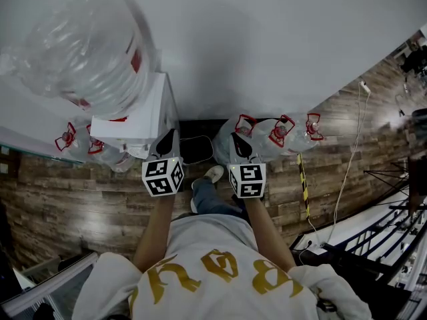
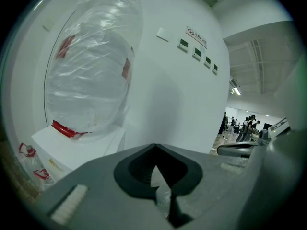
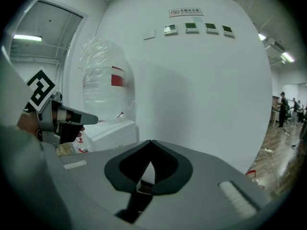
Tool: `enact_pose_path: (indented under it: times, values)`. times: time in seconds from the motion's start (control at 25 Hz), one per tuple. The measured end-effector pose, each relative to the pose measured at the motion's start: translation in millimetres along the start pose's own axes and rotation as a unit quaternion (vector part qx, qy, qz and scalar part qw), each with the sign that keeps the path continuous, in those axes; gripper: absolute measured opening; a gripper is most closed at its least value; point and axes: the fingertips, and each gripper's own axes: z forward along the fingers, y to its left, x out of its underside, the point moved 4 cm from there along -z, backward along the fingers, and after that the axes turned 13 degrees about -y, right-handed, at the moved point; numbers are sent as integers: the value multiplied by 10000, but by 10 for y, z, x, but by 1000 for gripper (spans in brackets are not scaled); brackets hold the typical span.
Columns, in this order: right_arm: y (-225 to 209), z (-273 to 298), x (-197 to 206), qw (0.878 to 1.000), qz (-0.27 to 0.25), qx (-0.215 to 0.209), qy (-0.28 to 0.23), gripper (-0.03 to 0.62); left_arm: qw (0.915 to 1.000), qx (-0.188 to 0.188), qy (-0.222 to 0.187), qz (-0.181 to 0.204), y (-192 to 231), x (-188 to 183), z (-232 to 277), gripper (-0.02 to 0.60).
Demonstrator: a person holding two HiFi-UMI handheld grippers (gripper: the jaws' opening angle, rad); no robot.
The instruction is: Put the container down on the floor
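A big clear water jug (image 1: 87, 45) wrapped in plastic stands upside down on a white dispenser (image 1: 143, 112) at the left; it also shows in the left gripper view as the jug (image 2: 91, 75) and in the right gripper view as the jug (image 3: 103, 80). More jugs with red handles lie on the floor: one group (image 1: 273, 135) by the wall to the right, another (image 1: 80, 145) left of the dispenser. My left gripper (image 1: 167, 141) and right gripper (image 1: 239, 145) are held side by side at waist height, both shut and holding nothing. Their tips (image 2: 154, 145) (image 3: 151, 141) point at the white wall.
A black mat (image 1: 197, 149) lies against the wall between the grippers. My shoe (image 1: 213, 174) stands on the wood floor (image 1: 80, 199). A white cable (image 1: 352, 159) and a yellow-black strip (image 1: 303, 185) run across the floor at the right. Black stands (image 1: 393, 245) crowd the lower right.
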Motion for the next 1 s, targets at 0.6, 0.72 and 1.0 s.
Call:
enact_pose_path:
  times: [0.6, 0.72, 1.0]
  values:
    - [-22, 83, 90, 9999, 62, -29, 135, 26, 10000, -42, 58, 42, 63, 48, 62, 1]
    - [-37, 97, 109, 9999, 76, -29, 150, 26, 10000, -71, 44, 29, 88, 39, 76, 0]
    - [-65, 163, 132, 9998, 111, -36, 177, 26, 9999, -88, 76, 28, 120, 69, 135, 1]
